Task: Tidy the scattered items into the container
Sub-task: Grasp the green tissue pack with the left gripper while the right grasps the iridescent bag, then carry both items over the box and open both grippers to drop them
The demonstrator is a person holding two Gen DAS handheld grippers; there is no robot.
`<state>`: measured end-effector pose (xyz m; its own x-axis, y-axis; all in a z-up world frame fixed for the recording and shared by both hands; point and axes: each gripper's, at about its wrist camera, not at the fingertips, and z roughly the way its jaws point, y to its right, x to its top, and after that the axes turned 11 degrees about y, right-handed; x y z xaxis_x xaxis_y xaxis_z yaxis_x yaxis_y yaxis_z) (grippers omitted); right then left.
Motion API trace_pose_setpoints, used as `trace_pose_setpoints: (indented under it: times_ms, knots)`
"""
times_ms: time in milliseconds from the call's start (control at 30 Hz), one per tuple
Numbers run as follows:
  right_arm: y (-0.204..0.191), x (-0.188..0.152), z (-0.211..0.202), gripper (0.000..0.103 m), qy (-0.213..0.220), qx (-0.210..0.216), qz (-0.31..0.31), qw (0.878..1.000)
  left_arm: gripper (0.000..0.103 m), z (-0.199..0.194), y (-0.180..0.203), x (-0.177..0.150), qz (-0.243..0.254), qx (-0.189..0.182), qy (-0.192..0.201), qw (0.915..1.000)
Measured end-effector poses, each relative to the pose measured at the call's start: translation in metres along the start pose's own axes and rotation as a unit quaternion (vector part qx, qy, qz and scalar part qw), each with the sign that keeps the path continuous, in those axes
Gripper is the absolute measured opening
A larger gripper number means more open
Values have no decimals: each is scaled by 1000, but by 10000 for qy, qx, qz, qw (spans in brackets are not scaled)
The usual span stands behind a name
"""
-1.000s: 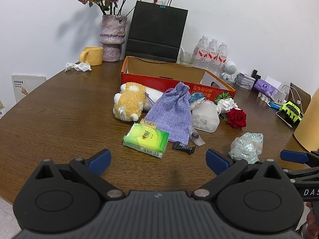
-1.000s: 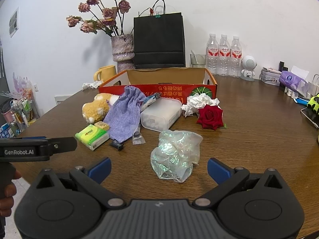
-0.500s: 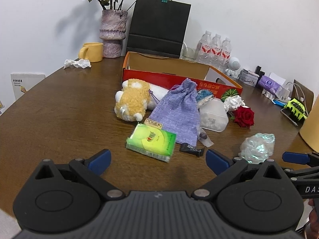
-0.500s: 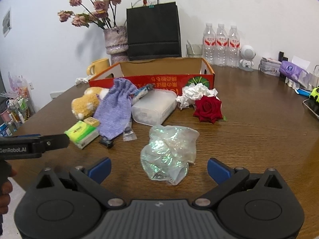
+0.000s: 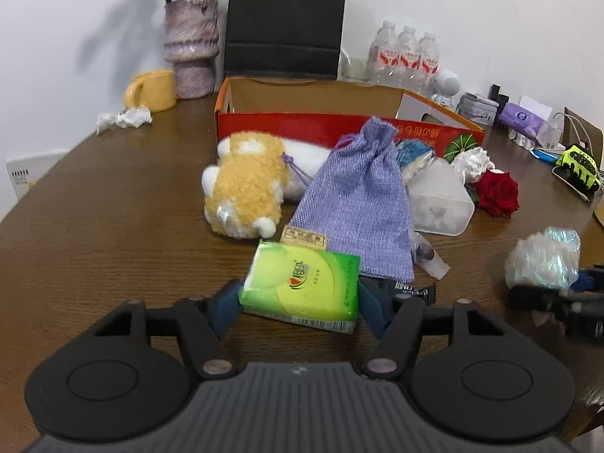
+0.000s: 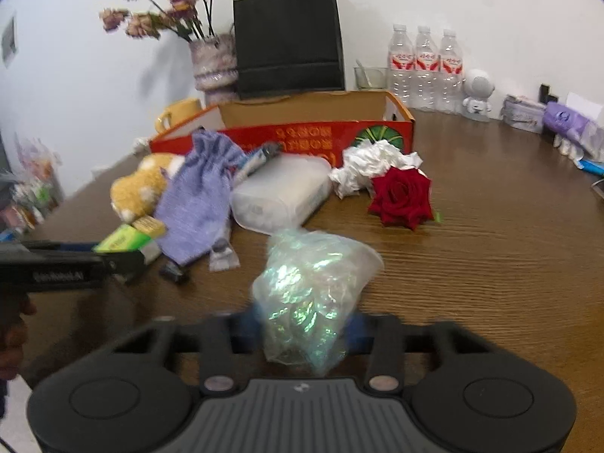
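A green tissue pack (image 5: 302, 283) lies on the brown table between the blue pads of my left gripper (image 5: 300, 298). Its jaws are closing and both pads touch the pack's ends. My right gripper (image 6: 304, 324) is closing on a crumpled iridescent plastic bag (image 6: 313, 279), with the pads against its sides. Farther back lie a yellow plush toy (image 5: 245, 188), a purple pouch (image 5: 358, 204), a translucent plastic box (image 5: 438, 204), a red rose (image 5: 496, 194) and a black candy wrapper (image 5: 411, 288). The open red cardboard box (image 5: 302, 128) stands behind them.
A vase of dried flowers (image 5: 190, 49), a yellow mug (image 5: 153, 88) and a black paper bag (image 5: 285, 19) line the wall. Water bottles (image 5: 407, 56) and small desk items stand at the back right. Crumpled white paper (image 6: 372, 164) lies by the rose.
Both grippers have moved forward and down toward the table. Their jaws, wide open before, have come in around the tissue pack and the plastic bag.
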<state>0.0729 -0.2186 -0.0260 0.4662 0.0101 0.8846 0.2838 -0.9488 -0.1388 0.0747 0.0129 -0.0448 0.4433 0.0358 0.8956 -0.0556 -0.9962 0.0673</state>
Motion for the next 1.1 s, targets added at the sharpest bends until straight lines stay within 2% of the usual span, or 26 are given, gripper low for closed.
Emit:
trace_pose_setpoints:
  times_ms: [267,600,733,900,1100]
  knots:
    - [5,14,1,34,246,54,-30,9997,65,-14,-2,9,-131,-52,227,9996]
    - [1,70,17,34,857,112,-225,9960,66,-10,8,68,-110,-84,877,9961]
    - [1,102,38,34,1034,181,-300,9940,66,10,10,99,-97,-81,1111,9937]
    - [2,141,80,34,1119,154,-373,9929,66,54,8,134,-287,-20,1170,9927]
    - [17,161,146,34,960,-27,-312,9949,66,113,1,145,-647,198,1114,9915]
